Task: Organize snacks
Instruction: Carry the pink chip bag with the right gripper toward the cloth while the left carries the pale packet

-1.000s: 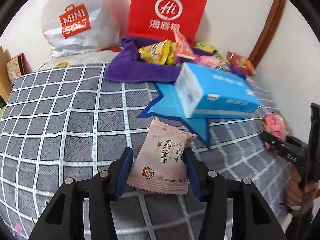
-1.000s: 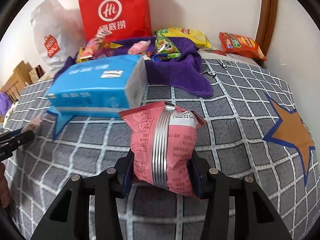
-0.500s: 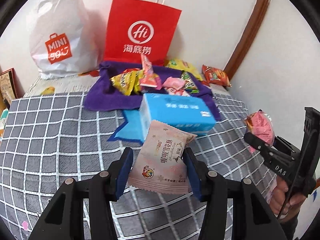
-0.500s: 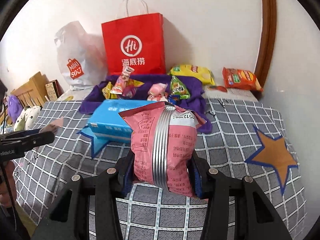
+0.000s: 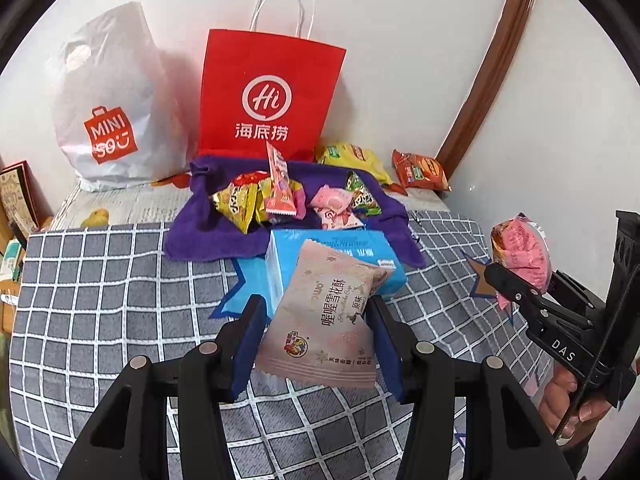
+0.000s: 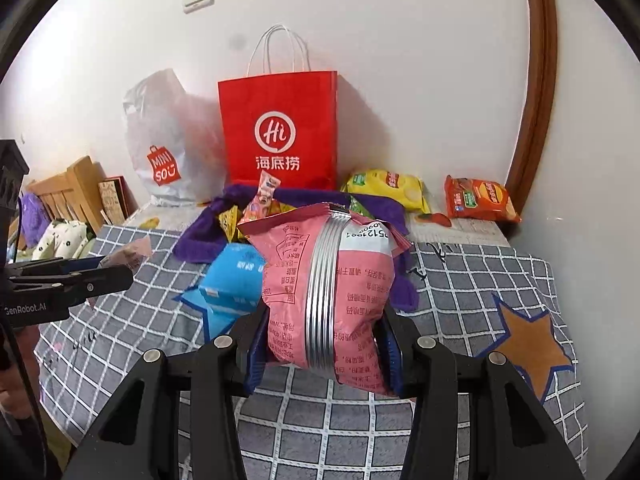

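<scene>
Left wrist view shows the left gripper [image 5: 316, 336] pinching a pale pink snack packet [image 5: 326, 320] between its blue pads, and the packet hangs free above the bed. In the right wrist view the right gripper [image 6: 324, 344] is clamped on a puffy pink snack bag [image 6: 324, 292], which bulges out above the jaws.

I judge that the step in hand is to carry both snacks to the place where they belong, perhaps the red paper bag [image 5: 268, 96] or the purple towel [image 5: 192, 236] with the other snacks; which one, I cannot tell. To do it well, both grips should stay firm but not tighter, because the puffy bag can burst or slip out if it is squeezed more. The pale packet is held only by its side edges and tilts a little, so a slow and level carry is safer. The two grippers are near each other, so they should go one after the other.

The surface is a bed with a grey checked sheet [image 5: 100, 300] with star patches. A blue tissue pack [image 5: 280, 264] lies just beside the towel. A white plastic bag [image 5: 108, 92] and the red bag stand against a white wall. A yellow chip bag [image 6: 384, 188] and an orange chip bag [image 6: 480, 200] lie near the wall, beside a brown wooden frame [image 6: 536, 80].
</scene>
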### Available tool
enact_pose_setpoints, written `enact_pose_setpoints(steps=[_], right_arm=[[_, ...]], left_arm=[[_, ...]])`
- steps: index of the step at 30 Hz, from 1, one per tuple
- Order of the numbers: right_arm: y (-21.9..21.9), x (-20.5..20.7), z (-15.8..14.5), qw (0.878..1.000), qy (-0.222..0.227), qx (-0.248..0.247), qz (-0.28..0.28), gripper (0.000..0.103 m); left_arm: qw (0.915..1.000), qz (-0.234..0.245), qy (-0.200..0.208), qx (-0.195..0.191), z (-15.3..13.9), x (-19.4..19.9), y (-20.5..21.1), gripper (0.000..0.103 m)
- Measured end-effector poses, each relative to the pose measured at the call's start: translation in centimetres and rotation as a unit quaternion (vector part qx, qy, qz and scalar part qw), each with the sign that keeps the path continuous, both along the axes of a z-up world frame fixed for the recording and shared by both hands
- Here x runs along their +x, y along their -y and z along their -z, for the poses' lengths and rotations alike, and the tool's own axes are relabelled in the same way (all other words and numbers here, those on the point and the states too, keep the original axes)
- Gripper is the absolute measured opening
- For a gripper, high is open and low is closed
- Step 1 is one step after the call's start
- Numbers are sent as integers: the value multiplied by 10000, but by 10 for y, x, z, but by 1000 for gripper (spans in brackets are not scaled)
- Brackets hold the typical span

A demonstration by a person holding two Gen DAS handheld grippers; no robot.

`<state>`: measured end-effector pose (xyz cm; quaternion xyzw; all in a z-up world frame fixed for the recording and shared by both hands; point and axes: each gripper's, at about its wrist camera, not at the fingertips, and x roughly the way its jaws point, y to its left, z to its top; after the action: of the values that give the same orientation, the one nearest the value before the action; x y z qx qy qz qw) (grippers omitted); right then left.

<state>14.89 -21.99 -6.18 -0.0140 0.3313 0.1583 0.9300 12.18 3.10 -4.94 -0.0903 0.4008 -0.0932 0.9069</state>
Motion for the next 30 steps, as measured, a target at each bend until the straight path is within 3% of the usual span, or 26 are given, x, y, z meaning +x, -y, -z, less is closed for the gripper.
enact_pose_setpoints(steps=[30], right_arm=[[-10,62,-47,9997,-15,218,116,47]], left_arm=[[9999,-77,123,-28,-36,54,-10,49]])
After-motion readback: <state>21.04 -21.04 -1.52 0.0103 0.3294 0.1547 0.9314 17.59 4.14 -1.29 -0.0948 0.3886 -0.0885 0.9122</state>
